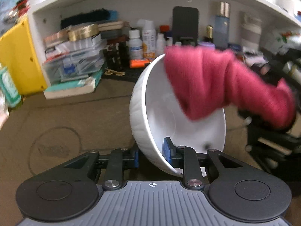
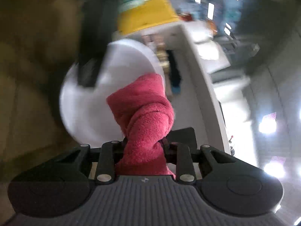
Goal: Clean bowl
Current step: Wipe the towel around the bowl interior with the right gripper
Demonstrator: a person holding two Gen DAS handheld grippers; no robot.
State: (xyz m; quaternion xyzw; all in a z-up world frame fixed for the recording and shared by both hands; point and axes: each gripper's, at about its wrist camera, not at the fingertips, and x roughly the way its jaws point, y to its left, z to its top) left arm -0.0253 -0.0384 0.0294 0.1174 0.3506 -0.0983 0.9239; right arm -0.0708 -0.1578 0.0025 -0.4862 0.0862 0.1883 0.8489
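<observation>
Partly, cloth (image 1: 216, 82) hides bowl (image 1: 150, 113) (blurred).

Support surface: brown table (image 1: 79, 116), filling the lower left and centre of the left wrist frame; faint circular mark at lower left. White shelf unit (image 1: 120, 1) stands on it along the top. Under the shelf, directly on the table: stack of clear plastic boxes (image 1: 75, 60) at upper left, on a teal-covered book (image 1: 75, 88); white bottles (image 1: 144, 41) at upper centre. Items at far right blurred, possibly tools.
</observation>
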